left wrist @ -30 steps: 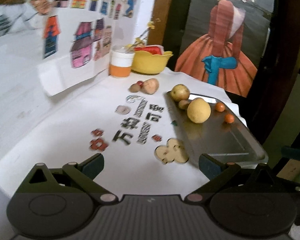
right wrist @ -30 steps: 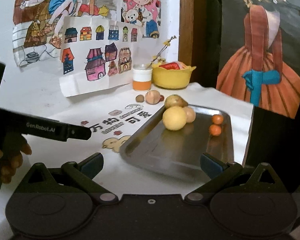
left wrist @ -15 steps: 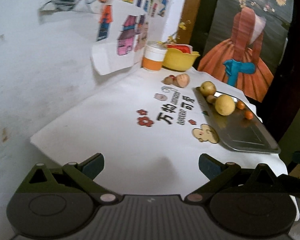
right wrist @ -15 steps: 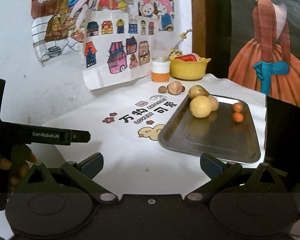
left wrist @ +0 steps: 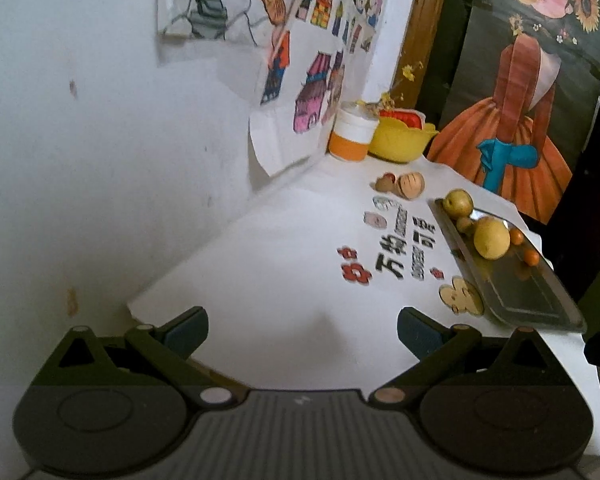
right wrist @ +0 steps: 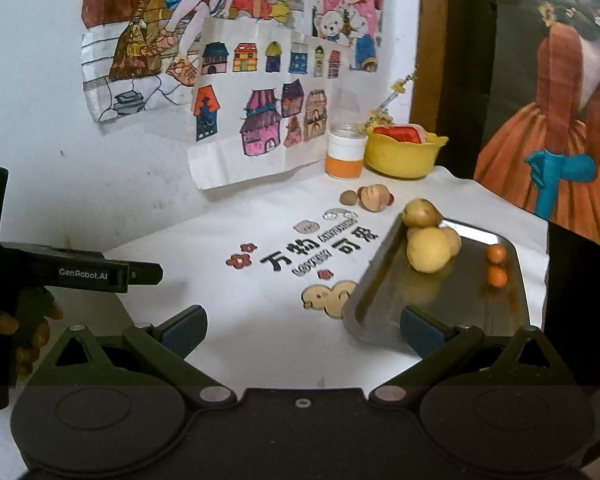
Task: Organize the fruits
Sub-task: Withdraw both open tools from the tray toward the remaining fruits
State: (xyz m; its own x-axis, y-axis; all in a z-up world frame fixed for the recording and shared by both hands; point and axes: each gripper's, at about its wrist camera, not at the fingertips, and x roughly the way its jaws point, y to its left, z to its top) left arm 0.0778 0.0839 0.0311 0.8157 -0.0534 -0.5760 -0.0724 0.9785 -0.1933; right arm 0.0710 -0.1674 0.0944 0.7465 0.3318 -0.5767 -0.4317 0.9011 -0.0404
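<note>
A steel tray (right wrist: 452, 312) (left wrist: 540, 300) lies at the right of the white table. On it rest a big yellow fruit (right wrist: 428, 249) (left wrist: 491, 237), a smaller tan one (right wrist: 454, 240), and two small orange fruits (right wrist: 497, 254) (right wrist: 498, 277). A yellow-green pear (right wrist: 420, 213) (left wrist: 457, 202) leans on the tray's far rim. Off the tray, farther back, lie a peach-like fruit (right wrist: 374, 197) (left wrist: 410, 185) and a small brown one (right wrist: 348, 197). My left gripper (left wrist: 302, 326) and right gripper (right wrist: 302, 326) are both open, held back at the table's near edge, holding nothing.
A yellow bowl (right wrist: 402, 156) with red contents and an orange-and-white cup (right wrist: 345, 156) stand at the back corner. Paper drawings (right wrist: 260, 120) hang on the wall. The left gripper's body (right wrist: 80, 272) and a hand (right wrist: 20, 320) appear at the left in the right wrist view.
Both grippers have pulled back from the tray towards the near table edge; the left one also swung left towards the wall. The fruits have not moved.
</note>
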